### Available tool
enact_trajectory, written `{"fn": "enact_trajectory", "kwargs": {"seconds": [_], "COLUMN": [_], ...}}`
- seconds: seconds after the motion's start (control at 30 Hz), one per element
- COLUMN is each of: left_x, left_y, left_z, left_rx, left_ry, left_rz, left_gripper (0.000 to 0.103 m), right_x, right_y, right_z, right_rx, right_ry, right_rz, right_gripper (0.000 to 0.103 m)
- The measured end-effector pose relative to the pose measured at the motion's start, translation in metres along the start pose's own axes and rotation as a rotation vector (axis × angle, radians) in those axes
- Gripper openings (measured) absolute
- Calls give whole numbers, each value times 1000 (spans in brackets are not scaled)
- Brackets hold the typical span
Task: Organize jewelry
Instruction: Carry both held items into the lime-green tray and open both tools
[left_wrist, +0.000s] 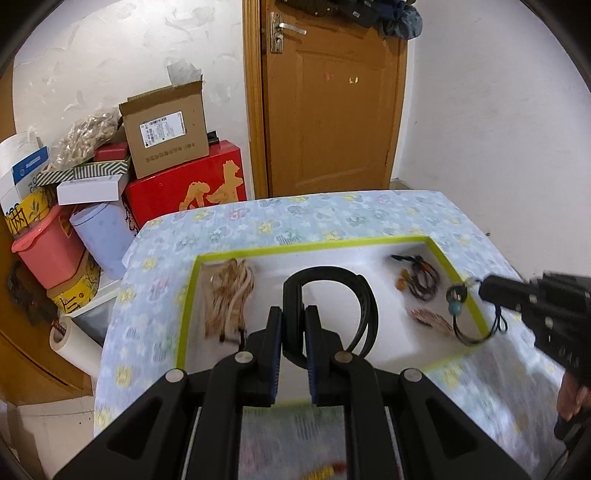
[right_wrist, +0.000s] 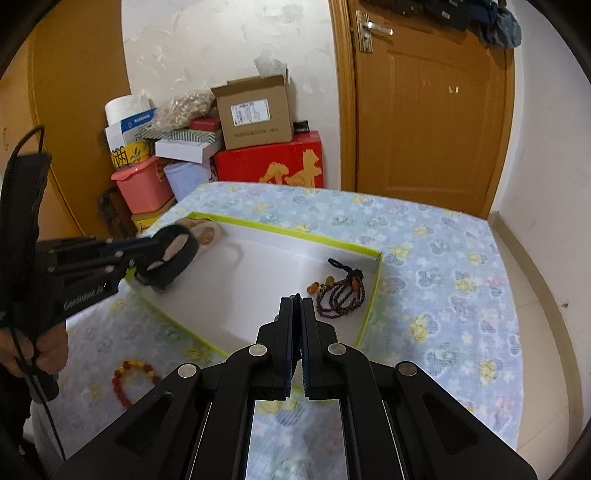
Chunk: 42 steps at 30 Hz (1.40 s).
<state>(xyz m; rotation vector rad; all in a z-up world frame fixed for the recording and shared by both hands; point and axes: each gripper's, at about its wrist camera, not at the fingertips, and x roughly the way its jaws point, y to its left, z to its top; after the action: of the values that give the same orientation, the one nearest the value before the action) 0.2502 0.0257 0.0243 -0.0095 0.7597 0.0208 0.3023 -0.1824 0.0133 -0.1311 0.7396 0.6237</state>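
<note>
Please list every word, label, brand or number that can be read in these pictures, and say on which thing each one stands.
"GenRobot.ai", partly blurred: on the side of the left gripper.
Shipping label on the cardboard box: too small to read.
Blue label on the white box: too blurred.
Gold figures on the red box: no readable words.

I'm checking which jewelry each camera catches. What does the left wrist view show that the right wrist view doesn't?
Only the left wrist view shows the beaded cord hanging from the shut right gripper, and a small patterned piece in the tray.

Only the right wrist view shows the red bead bracelet lying on the tablecloth.

Both show the green-rimmed tray, the dark bead bracelet inside it, and the black band in the left gripper.
</note>
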Motion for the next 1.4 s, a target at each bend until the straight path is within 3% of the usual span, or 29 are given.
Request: {"fn": "enact_trajectory", "kwargs": {"seconds": [0.23,0.67,0.8,0.87,1.03,1.2,1.4], "left_x": [40,84,90,94,95,85,54], "left_y": [-4,-1,1,2,1,0,-1], "left_z": [15,16,15,15,15,17,18], "left_rx": [4,-14,-22,-24,-27,-30,-48], "left_ry": [40,109,119,126,127,104,64], "left_rz": [23,42,54,63,66,46,23], "left_gripper": [12,13,13,13,14,21,22], "right_x": [30,41,43,42,40,31,11], "right_y": [-8,-11,-11,-12,-11,-8,-5], "right_z": [-10,-19,-20,-20,-20,-21,-23], "right_rx": [12,5,6,7,7,8,12], "right_ry": [71,128,131,129,119,103,74], "right_rz": [8,0,-6,0,4,5,-1], "right_gripper": [3,4,18,20,27,27,27]}}
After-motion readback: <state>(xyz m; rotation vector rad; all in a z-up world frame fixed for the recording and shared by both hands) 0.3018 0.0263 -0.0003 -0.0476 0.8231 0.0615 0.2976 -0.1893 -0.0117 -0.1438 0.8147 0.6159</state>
